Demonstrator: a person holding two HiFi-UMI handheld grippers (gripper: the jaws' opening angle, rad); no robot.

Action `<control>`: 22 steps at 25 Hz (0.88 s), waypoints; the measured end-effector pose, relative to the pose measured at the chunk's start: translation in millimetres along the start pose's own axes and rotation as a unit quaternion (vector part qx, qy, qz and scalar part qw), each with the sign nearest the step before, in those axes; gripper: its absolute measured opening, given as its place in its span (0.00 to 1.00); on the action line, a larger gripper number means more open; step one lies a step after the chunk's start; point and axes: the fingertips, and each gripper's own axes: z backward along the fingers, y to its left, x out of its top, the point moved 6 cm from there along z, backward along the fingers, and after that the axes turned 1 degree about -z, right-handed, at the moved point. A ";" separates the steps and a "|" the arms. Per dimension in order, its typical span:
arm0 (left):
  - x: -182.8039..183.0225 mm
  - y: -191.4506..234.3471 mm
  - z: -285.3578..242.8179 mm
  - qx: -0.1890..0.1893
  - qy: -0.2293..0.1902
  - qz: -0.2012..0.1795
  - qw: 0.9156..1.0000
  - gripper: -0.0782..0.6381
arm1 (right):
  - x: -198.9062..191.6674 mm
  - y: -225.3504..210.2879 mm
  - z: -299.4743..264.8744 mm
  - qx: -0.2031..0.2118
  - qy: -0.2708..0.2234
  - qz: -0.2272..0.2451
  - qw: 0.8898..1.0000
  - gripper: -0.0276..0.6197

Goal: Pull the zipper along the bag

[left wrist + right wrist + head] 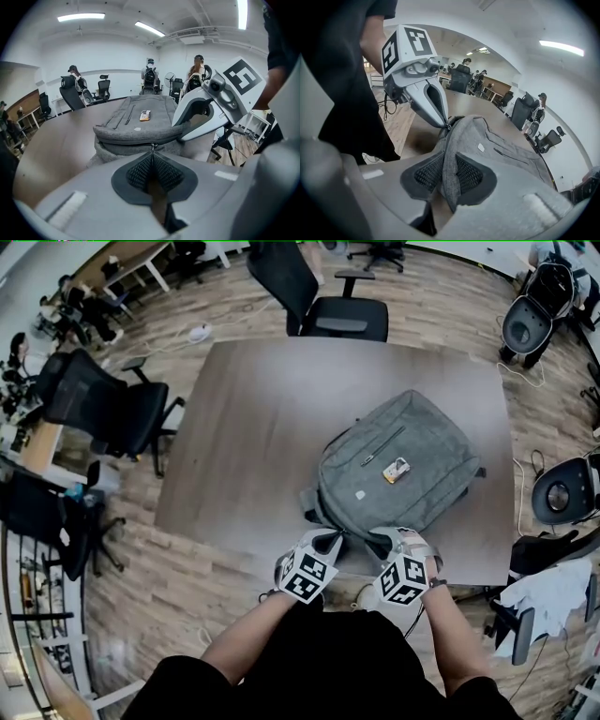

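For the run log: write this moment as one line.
left gripper: shut on zipper pull | right gripper: shut on backpack fabric fold | backpack: lying on table

Zipper pull (153,146) half-hidden in left gripper (153,157) jaws; small item (396,470) on backpack (427,432) too small to identify.

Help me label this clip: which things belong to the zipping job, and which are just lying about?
Job: backpack, zipper pull, left gripper pinching it, right gripper clamping the fabric.
Lying about: small orange item atop the backpack, office chair.
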 end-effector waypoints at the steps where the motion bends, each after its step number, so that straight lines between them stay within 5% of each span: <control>1: -0.8 0.4 0.3 -0.004 -0.001 0.001 1.000 0.15 | 0.0 1.3 1.1 0.000 0.000 0.003 1.000 0.17; 18: -15.5 41.8 3.1 -0.041 0.038 0.003 0.998 0.15 | -27.7 17.1 33.6 0.042 -0.004 0.092 0.995 0.16; 22: -15.3 38.5 0.9 -0.043 0.037 -0.004 0.998 0.15 | -35.8 15.7 35.6 0.052 -0.007 0.064 0.997 0.17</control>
